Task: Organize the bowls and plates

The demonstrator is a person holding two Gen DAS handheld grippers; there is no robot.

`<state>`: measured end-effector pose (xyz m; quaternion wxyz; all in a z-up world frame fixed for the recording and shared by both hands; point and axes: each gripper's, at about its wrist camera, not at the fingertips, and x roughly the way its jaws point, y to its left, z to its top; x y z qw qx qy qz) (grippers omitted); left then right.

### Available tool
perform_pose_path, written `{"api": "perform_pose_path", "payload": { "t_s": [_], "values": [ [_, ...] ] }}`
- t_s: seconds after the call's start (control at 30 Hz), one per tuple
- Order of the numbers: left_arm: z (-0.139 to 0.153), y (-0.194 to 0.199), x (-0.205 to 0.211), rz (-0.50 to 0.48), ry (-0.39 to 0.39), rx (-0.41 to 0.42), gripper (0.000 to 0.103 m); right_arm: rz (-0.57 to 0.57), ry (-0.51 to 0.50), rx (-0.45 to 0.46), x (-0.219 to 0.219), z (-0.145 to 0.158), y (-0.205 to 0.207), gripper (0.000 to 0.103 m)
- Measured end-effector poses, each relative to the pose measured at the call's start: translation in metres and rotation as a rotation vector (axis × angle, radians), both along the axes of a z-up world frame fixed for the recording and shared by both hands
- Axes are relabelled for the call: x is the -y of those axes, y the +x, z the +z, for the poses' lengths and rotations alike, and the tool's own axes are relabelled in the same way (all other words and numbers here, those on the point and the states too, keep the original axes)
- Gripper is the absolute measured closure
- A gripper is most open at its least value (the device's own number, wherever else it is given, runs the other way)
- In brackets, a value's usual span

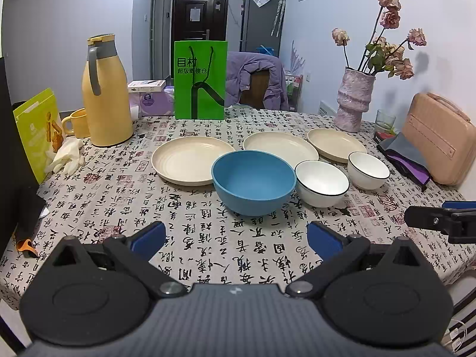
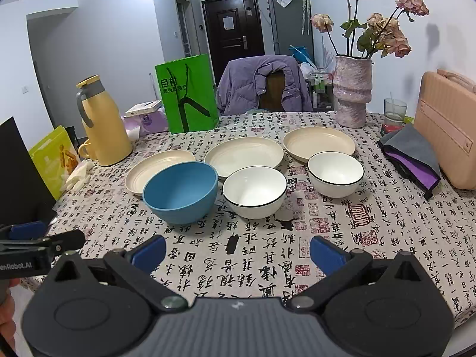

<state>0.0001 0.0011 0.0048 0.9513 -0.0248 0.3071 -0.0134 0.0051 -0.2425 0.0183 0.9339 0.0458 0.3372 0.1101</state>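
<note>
Three cream plates lie in a row on the printed tablecloth: left plate, middle plate, right plate. In front of them stand a blue bowl and two white black-rimmed bowls, one in the middle and one at the right. My left gripper hovers open, short of the blue bowl. My right gripper is open too, short of the middle white bowl. Both hold nothing.
A yellow thermos, yellow mug and green bag stand at the back left. A vase of dried flowers, a glass, a pink case and a folded cloth crowd the right. White gloves lie left.
</note>
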Motion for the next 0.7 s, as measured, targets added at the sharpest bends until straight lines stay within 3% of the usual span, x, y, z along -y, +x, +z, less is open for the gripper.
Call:
{"api": "perform_pose_path", "payload": {
  "t_s": [0.7],
  "values": [
    [0.0008, 0.0002, 0.0015, -0.001, -0.001, 0.000, 0.000, 0.000, -0.002, 0.002, 0.0012, -0.0014, 0.0001, 0.000]
  ]
}}
